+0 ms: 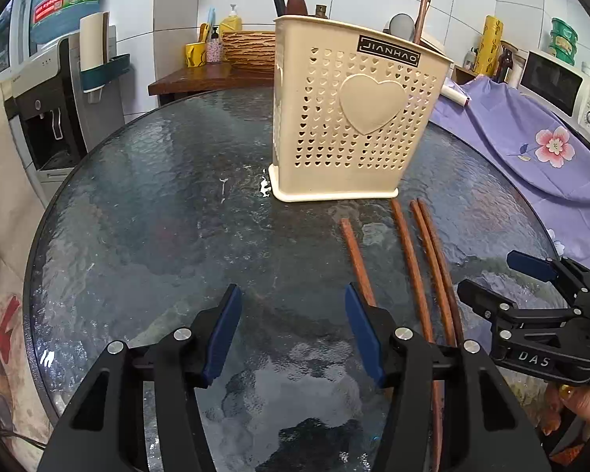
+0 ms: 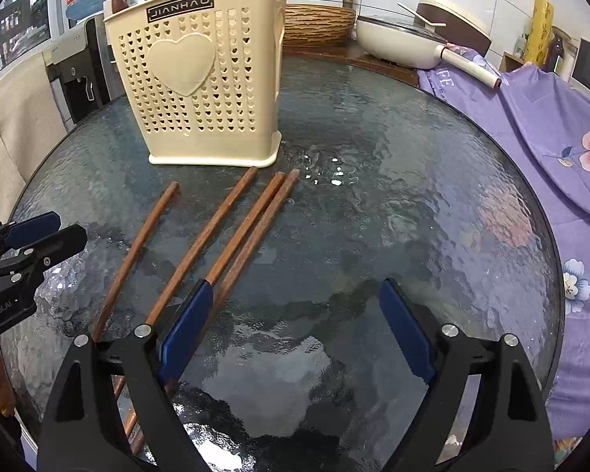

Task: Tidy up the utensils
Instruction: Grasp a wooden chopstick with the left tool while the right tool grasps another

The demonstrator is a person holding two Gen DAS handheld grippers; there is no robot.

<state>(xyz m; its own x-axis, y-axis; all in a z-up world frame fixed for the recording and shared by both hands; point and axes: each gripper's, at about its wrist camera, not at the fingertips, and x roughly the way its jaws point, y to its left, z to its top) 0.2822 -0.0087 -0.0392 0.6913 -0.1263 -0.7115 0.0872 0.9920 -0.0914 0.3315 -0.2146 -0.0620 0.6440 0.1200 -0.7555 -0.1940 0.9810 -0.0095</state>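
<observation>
Left wrist view: four slim reddish-brown wooden chopsticks [image 1: 411, 263] lie flat on the dark rippled-glass counter [image 1: 157, 216], their long axes running from the near edge toward the cream heart-perforated utensil holder [image 1: 354, 118] that stands upright beyond their far tips. The left gripper [image 1: 293, 314] has its jaws spread with nothing between them.

Right wrist view: the chopsticks [image 2: 204, 236] slant up and to the right toward the holder [image 2: 200, 78]. The right gripper [image 2: 295, 314] has its jaws wide apart over bare glass, just right of the chopsticks.
</observation>
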